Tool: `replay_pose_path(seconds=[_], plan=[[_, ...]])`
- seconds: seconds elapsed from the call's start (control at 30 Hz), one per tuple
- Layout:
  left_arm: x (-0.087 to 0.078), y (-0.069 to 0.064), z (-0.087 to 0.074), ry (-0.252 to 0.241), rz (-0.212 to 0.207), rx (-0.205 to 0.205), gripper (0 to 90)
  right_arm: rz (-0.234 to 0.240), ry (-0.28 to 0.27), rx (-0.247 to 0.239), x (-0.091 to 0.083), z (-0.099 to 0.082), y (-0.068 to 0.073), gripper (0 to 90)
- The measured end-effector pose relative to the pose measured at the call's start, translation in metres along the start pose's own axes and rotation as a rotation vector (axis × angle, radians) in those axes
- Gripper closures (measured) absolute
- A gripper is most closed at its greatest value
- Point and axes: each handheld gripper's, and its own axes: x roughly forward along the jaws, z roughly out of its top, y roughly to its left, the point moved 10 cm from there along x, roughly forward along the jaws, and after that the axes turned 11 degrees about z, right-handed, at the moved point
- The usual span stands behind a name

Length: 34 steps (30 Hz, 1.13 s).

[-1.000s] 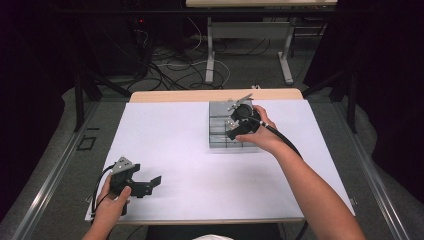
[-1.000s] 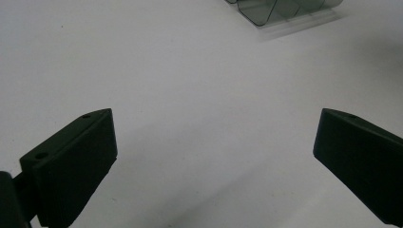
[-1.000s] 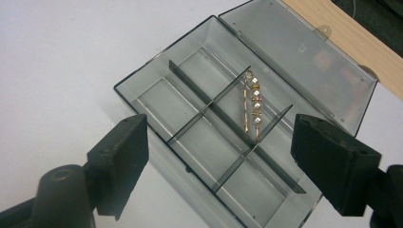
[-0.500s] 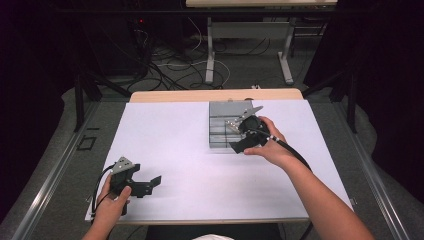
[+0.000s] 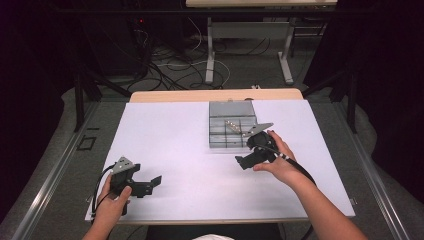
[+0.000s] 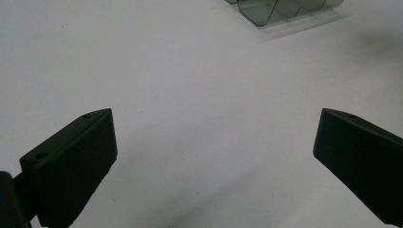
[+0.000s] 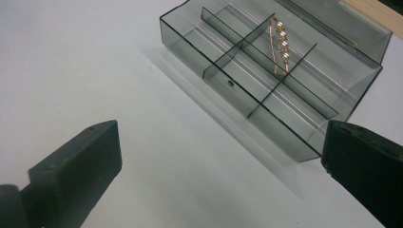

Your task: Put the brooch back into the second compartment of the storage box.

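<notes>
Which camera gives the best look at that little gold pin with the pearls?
The right gripper view: the gold pin lies close and sharp inside the smoky divided box, resting across a divider. The high view shows it as a tiny glint. The left gripper view catches just a corner of the box.

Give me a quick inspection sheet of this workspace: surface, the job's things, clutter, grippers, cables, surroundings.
Surface: white table top, bare wooden strip along its far edge.
Job's things: smoky clear divided box, lid open; a gold hair clip with pearls lies in a far compartment.
Clutter: nothing seen.
Grippers: right gripper just in front of the box, jaws open, just opened wider, nothing between them; left gripper near the front left, jaws open and empty.
Cables: one trails from each gripper; a tangle lies on the floor beyond the table.
Surroundings: dark room, grey floor, another table's metal legs behind.
</notes>
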Motion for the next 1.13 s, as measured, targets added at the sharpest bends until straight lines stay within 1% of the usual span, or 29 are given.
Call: replay_pose_path(seconds=[0.03,0.07,0.1,0.13,0.17,0.27,0.3,0.33,0.37,0.47,0.5,0.53,0.57,0.6,0.63,0.67,0.7,0.73,0.8,0.83,0.87,0.9,0.93,1.0,1.03,1.13], plan=[[0.000,0.000,0.000,0.000,0.000,0.000,0.5,0.002,-0.004,0.007,-0.001,-0.003,0.001,0.0],[0.000,0.000,0.000,0.001,0.000,0.000,0.5,0.004,-0.015,-0.002,-0.001,-0.004,0.002,0.0],[0.000,0.000,0.000,0.001,0.000,0.000,0.5,0.006,-0.014,-0.006,-0.003,-0.007,0.003,0.0],[0.000,0.000,0.000,0.001,0.001,0.001,0.5,0.010,-0.020,0.007,-0.004,-0.010,0.005,0.0],[0.000,0.000,0.000,0.001,0.001,0.000,0.5,0.017,-0.025,0.006,-0.004,-0.012,0.006,0.0],[0.000,0.000,0.000,0.001,0.001,0.001,0.5,0.015,-0.038,0.006,-0.007,-0.021,0.008,0.0],[0.000,0.000,0.000,0.001,0.002,0.003,0.5,0.005,-0.042,0.014,-0.008,-0.024,0.008,0.0],[-0.001,0.001,0.000,0.001,0.003,0.010,0.5,0.001,-0.061,0.011,-0.008,-0.025,0.008,0.0],[0.000,0.000,0.000,0.001,0.002,0.001,0.5,0.000,-0.045,0.017,-0.010,-0.030,0.008,0.0],[0.000,0.000,0.000,-0.002,0.004,-0.001,0.5,-0.005,-0.058,0.020,-0.013,-0.038,0.008,0.0],[0.000,0.000,0.000,-0.001,0.004,0.000,0.5,-0.006,-0.064,0.028,-0.014,-0.040,0.008,0.0],[0.000,0.000,0.000,-0.001,0.003,-0.002,0.5,-0.020,-0.073,0.029,-0.015,-0.042,0.007,0.0],[0.000,0.000,0.000,0.001,0.004,0.000,0.5,-0.013,-0.071,0.036,-0.017,-0.045,0.007,0.0],[0.000,0.000,0.000,0.001,0.004,0.000,0.5,-0.018,-0.083,0.047,-0.018,-0.046,0.007,0.0],[0.000,0.000,0.000,0.000,0.006,0.009,0.5,-0.016,-0.091,0.052,-0.019,-0.048,0.007,0.0],[0.001,0.000,0.001,-0.008,0.012,0.005,0.5,-0.015,-0.101,0.062,-0.020,-0.050,0.006,0.0],[0.001,0.000,0.001,-0.008,0.010,0.005,0.5,-0.011,-0.120,0.068,-0.021,-0.051,0.006,0.0],[0.001,-0.001,0.000,-0.008,0.009,-0.003,0.5,-0.013,-0.129,0.077,-0.021,-0.054,0.006,0.0],[0.002,0.000,0.000,-0.006,0.010,-0.004,0.5,-0.004,-0.127,0.095,-0.021,-0.059,0.005,0.0],[0.001,0.000,0.000,0.003,0.005,0.000,0.5,-0.006,-0.125,0.106,-0.021,-0.062,0.004,0.0],[0.001,0.000,0.000,0.002,0.006,0.000,0.5,-0.017,-0.136,0.106,-0.020,-0.064,0.002,0.0],[0.001,0.000,0.000,0.002,0.006,0.000,0.5,-0.016,-0.130,0.116,-0.020,-0.067,0.002,0.0],[0.001,0.000,0.000,0.000,0.006,0.001,0.5,-0.025,-0.142,0.115,-0.020,-0.068,0.000,0.0],[0.001,0.000,0.000,0.001,0.007,0.001,0.5,-0.023,-0.159,0.112,-0.019,-0.071,0.000,0.0],[0.001,0.000,0.000,0.000,0.007,0.001,0.5,-0.021,-0.153,0.104,-0.019,-0.073,0.000,0.0],[0.001,0.001,0.000,0.002,0.008,0.003,0.5,-0.044,-0.158,0.091,-0.020,-0.077,-0.003,0.0]])
